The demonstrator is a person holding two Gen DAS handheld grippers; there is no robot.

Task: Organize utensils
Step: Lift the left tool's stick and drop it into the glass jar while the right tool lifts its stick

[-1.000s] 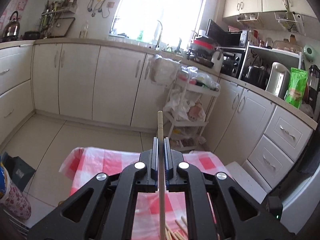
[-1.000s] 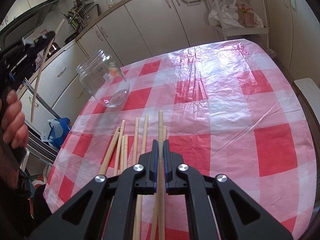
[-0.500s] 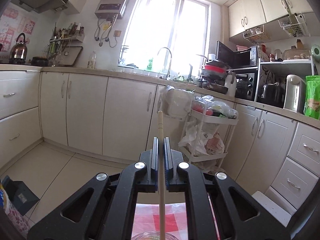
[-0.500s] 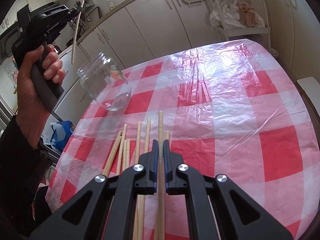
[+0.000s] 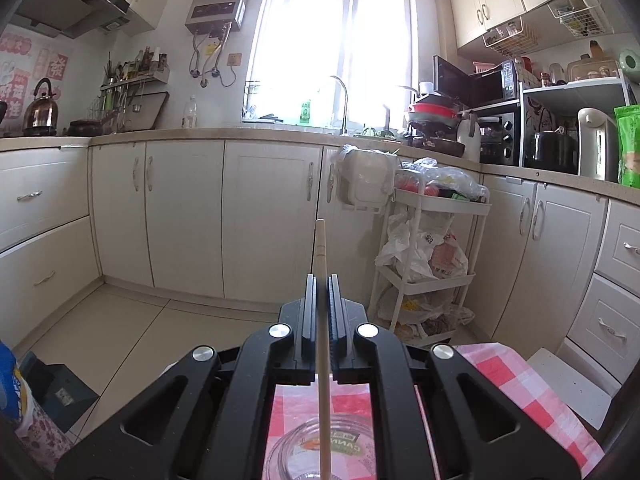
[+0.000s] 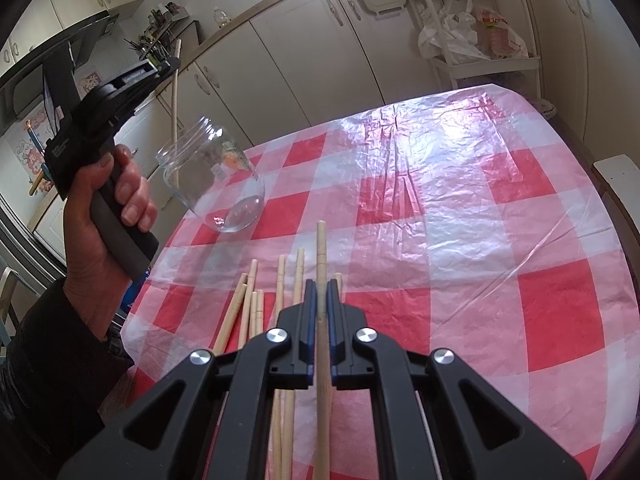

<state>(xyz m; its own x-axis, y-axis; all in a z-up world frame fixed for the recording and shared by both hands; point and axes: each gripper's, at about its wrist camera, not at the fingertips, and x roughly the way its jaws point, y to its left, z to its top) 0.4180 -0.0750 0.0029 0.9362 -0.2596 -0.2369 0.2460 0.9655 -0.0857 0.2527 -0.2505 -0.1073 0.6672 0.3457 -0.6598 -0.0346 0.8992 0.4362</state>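
Glass jar [image 6: 212,184] near the bench's [image 6: 460,184] far left edge is fragile, tippy; each chopstick is light, stiff, slippery: left gripper [image 5: 321,284] clamps one [image 5: 322,340] mid-shaft above the jar, right gripper [image 6: 319,292] another [image 6: 321,264] over the loose chopsticks [image 6: 276,308].

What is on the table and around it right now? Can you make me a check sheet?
Surface: table under a red and white checked cloth with clear plastic on top.
Job's things: empty glass jar standing at the cloth's edge; loose chopsticks lying on the cloth.
Clutter: nothing seen on the cloth.
Grippers: left gripper shut on a chopstick above the jar; right gripper shut on another chopstick above the loose ones.
Cables: nothing seen.
Surroundings: cream kitchen cabinets, bright window, white cart with bags.
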